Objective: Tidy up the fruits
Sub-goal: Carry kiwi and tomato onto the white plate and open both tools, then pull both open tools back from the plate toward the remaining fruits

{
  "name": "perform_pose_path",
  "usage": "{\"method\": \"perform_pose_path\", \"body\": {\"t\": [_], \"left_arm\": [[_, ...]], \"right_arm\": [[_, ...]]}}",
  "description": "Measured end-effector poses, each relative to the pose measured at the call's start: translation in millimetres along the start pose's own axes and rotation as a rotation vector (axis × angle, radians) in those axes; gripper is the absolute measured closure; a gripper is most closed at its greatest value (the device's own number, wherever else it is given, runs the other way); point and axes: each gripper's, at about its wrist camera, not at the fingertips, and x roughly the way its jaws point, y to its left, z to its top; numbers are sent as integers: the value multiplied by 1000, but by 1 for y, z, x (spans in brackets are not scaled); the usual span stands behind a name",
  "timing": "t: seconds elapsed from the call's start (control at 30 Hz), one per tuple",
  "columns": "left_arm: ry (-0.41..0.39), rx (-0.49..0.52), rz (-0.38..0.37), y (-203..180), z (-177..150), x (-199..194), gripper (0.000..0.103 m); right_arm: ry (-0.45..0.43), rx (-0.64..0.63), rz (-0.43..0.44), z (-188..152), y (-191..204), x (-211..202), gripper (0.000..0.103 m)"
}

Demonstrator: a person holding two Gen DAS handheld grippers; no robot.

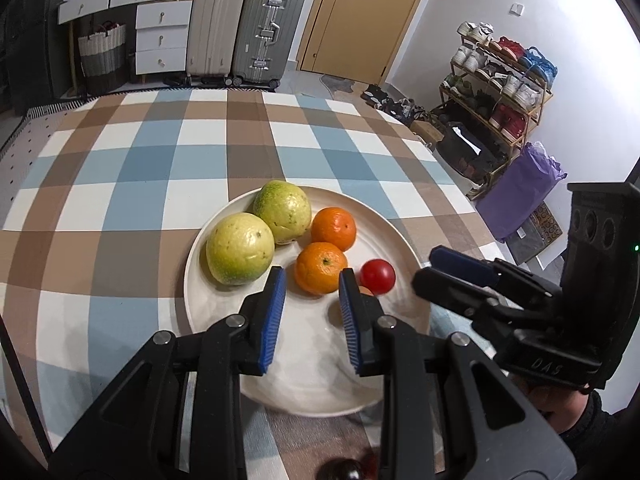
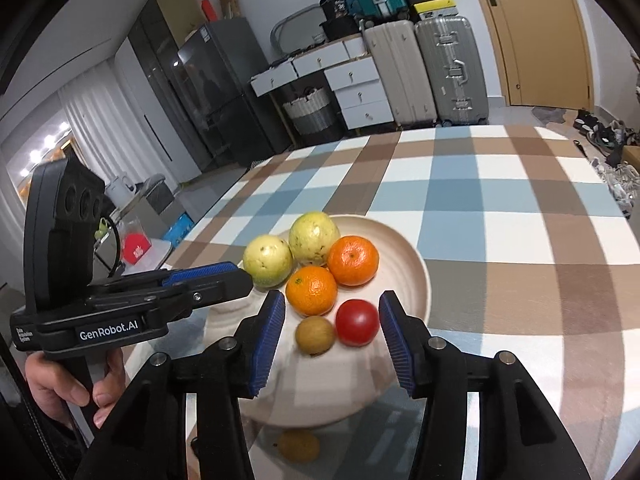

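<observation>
A white plate (image 1: pixel 224 356) (image 2: pixel 416 268) on the checked tablecloth holds two yellow-green guavas (image 1: pixel 240 249) (image 2: pixel 267 261), two oranges (image 1: pixel 320 268) (image 2: pixel 312 290), a red tomato (image 1: pixel 377 276) (image 2: pixel 357 322) and a small brown fruit (image 2: pixel 314 335). My left gripper (image 1: pixel 312 286) is open and empty above the plate's near part, just before the near orange. My right gripper (image 2: pixel 332 306) is open and empty, its fingers either side of the brown fruit and tomato; it also shows in the left wrist view (image 1: pixel 440 268). A small yellow fruit (image 2: pixel 299 445) lies on the cloth in front of the plate.
The table (image 1: pixel 132 184) carries a blue, brown and white checked cloth. Dark round things (image 1: pixel 346 470) lie at the near edge under my left gripper. Suitcases (image 1: pixel 268 32), white drawers (image 1: pixel 162 36) and a shoe rack (image 1: pixel 500 84) stand beyond the table.
</observation>
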Motion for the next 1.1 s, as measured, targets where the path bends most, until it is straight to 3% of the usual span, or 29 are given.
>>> {"method": "perform_pose_path", "body": {"t": [0.27, 0.63, 0.87, 1.03, 1.1], "left_arm": [[-34, 23, 22, -17, -16, -41, 80], [-83, 46, 50, -40, -41, -99, 78], [-125, 55, 77, -52, -59, -132, 48], [-141, 57, 69, -59, -73, -150, 42], [-148, 57, 72, -62, -79, -158, 31]], "right_arm": [[-56, 0, -10, -2, 14, -40, 51], [-133, -42, -9, -12, 44, -96, 29], [-173, -49, -6, -24, 58, -124, 20], [-192, -48, -7, -35, 64, -140, 15], [-194, -44, -8, -41, 66, -146, 12]]}}
